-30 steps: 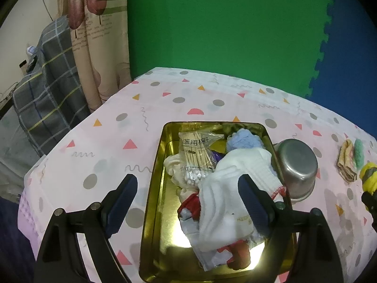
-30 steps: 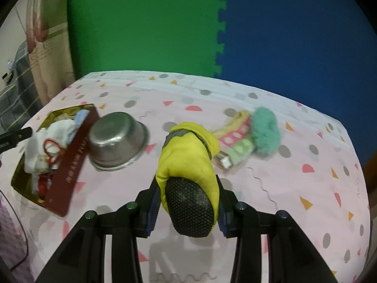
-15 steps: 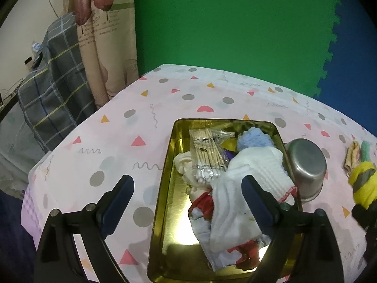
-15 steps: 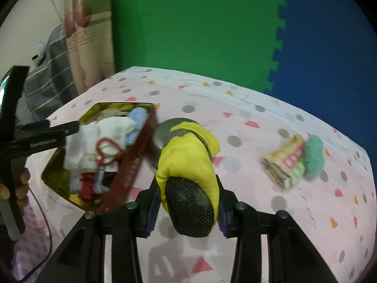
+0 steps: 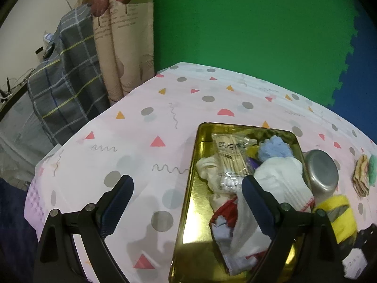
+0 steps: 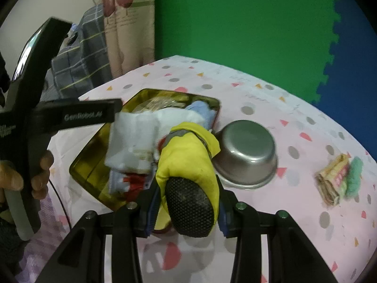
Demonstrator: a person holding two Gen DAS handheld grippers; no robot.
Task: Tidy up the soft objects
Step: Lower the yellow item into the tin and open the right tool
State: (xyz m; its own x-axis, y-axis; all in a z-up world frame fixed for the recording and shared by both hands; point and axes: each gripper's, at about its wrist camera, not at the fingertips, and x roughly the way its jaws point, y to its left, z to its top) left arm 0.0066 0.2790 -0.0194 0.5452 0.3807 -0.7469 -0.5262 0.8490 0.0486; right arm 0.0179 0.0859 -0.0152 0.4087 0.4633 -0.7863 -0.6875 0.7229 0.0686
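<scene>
- Since the earlier frames, the right gripper (image 6: 186, 208) has swung across from the folded cloths toward the gold tin (image 6: 90, 165), which now fills the left half of its view, and the steel bowl (image 6: 245, 152) has slid from left of the glove to right of it.
- Left gripper (image 5: 187, 193): its jaws have just been opening and now stand wide apart with nothing between the dark blue pads; one finger hangs over the bare tablecloth left of the tin, the other over the tin's contents.
- Right gripper: its jaws sit partly closed, pads pressed on both sides of a yellow glove (image 6: 188, 162) with a grey cuff band and a black, dimpled rubbery patch nearest the camera.
- That glove hangs over the near right corner of the tin; in the left wrist view it (image 5: 339, 214) shows just right of the tin's long edge.
- Inside the shiny, rounded-corner rectangular tin (image 5: 188, 214) lies a heap: a white ribbed sock (image 5: 280, 184), red-and-white cloth (image 5: 223, 214), a clear crinkly packet of cotton swabs (image 5: 232, 162), and a fluffy pale blue ball (image 5: 274, 149) at the far end.
- Upside down, the round brushed-metal bowl (image 5: 321, 173) touches the tin's right side.
- Well to the right of the tin rest a folded patterned cloth (image 6: 333, 179) and a fuzzy green piece (image 6: 353, 176), side by side.
- A person's hand (image 6: 35, 174) grips the left gripper's handle, left of the tin.
- Beneath everything spreads a pink tablecloth (image 5: 146, 127) with dots, triangles and squiggles.
</scene>
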